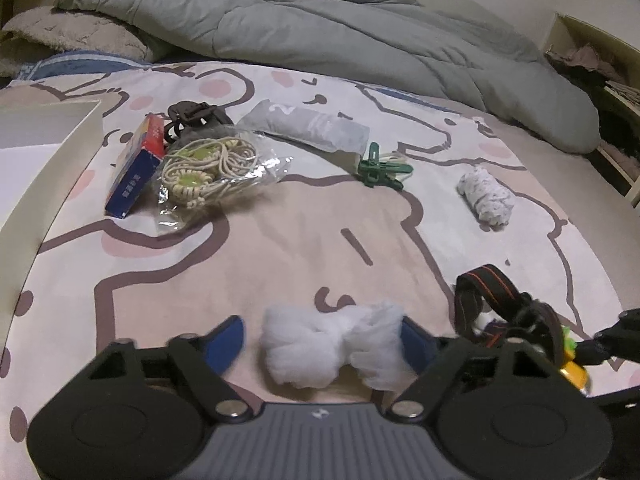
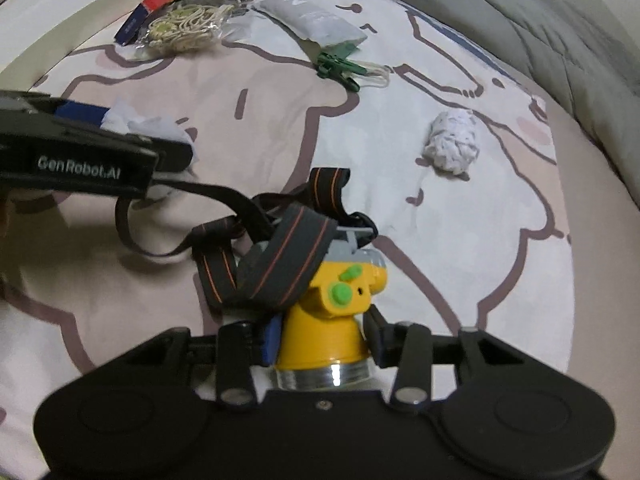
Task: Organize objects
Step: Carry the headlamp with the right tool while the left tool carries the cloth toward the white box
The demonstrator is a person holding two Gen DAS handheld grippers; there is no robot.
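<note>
Bedding only
Spread beneath the left tongs (image 1: 322, 332), cartoon-print sheet (image 1: 280, 260); heaped well beyond them, rumpled grey duvet (image 1: 320, 20); far ahead to their left, fluffy blanket (image 1: 72, 36)

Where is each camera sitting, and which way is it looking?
Left wrist view: sits on the left gripper, looking forward and down over the bed sheet; its own blue fingers straddle a white cotton ball.
Right wrist view: sits on the right gripper, looking down at the yellow headlamp between its fingers; the left gripper pokes in from the side.
Shared: the cotton ball, headlamp strap, green clothespin, rolled white cloth, cord bag and blue box.
</note>
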